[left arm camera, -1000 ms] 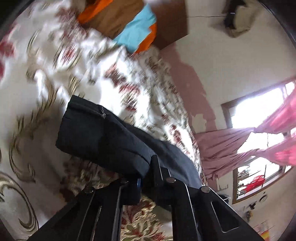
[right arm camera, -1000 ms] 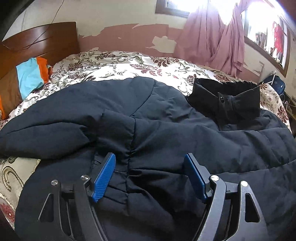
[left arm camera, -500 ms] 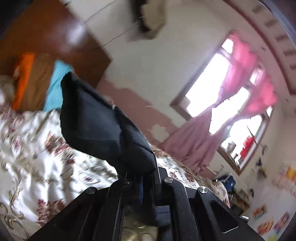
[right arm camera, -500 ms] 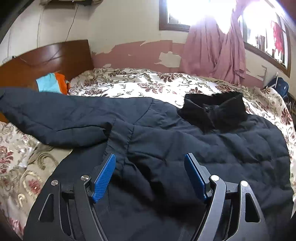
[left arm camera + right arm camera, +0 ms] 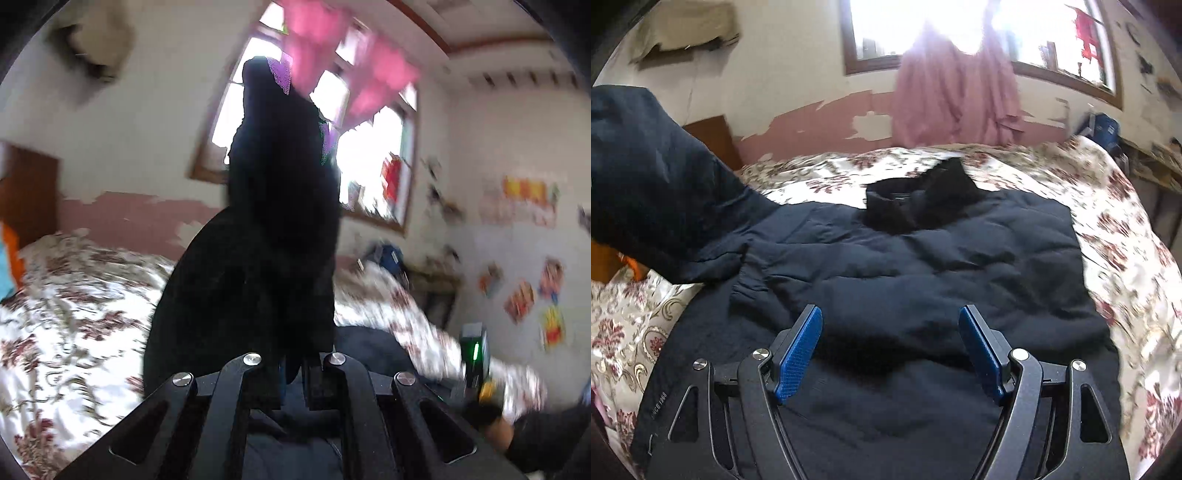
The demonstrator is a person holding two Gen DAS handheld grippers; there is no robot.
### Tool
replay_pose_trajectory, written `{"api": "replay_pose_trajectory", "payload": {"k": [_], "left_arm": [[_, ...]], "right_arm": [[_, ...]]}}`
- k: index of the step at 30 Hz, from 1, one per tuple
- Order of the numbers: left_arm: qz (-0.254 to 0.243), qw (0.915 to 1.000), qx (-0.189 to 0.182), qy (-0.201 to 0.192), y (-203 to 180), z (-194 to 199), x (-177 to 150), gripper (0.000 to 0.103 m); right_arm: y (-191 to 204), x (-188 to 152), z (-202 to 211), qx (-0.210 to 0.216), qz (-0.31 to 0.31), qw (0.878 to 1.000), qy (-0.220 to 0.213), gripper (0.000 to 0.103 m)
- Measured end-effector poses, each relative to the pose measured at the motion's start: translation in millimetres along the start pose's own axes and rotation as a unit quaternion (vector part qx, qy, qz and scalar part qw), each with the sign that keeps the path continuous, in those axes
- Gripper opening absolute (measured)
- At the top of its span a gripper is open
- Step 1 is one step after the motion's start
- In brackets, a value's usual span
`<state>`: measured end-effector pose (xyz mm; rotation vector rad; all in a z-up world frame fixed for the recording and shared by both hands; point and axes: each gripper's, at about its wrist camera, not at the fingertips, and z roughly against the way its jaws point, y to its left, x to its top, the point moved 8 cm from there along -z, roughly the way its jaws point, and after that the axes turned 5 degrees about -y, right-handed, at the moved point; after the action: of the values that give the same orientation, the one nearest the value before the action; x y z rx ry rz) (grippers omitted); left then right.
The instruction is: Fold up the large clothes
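Black padded jacket (image 5: 923, 280) lies spread over the floral bedspread (image 5: 1126, 258), collar (image 5: 919, 199) toward the far wall. Its sleeve (image 5: 273, 229) is lifted clear of the bed, pinched in the closed left tongs (image 5: 293, 373) and rising in front of the window (image 5: 369, 162). Over the jacket's lower part the right tongs (image 5: 890, 350) hang agape, gripping nothing.
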<state>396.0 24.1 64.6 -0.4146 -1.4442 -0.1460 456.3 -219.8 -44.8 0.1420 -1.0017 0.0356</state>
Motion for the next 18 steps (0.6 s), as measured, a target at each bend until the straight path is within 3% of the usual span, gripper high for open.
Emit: {"api": "replay_pose_trajectory", "payload": {"k": [4,8,13,18], "left_arm": [[-0.033,0.9965,-0.035,0.069,-42.1,-27.6,-51.6,0.006],[-0.058,0.9874,-0.06,0.135,-73.3,-47.3,-101.8,0.006],[-0.096,0.9701,-0.058,0.216,-93.4,-58.0,-160.1,0.006],[-0.078,0.9606,-0.042,0.264,-89.3,-51.4,-184.0,0.007]], "right_arm": [[-48.5,-11.0,12.7,-0.014,-0.038,0.999,0.007,0.072],[-80.3,-29.4,22.0,-0.003,-0.077,0.997,0.014,0.072],[-98.1,-56.0,28.2,0.082,-0.147,0.986,0.017,0.073],[-84.5,-86.8,24.3,0.161,-0.18,0.968,0.065,0.079]]}}
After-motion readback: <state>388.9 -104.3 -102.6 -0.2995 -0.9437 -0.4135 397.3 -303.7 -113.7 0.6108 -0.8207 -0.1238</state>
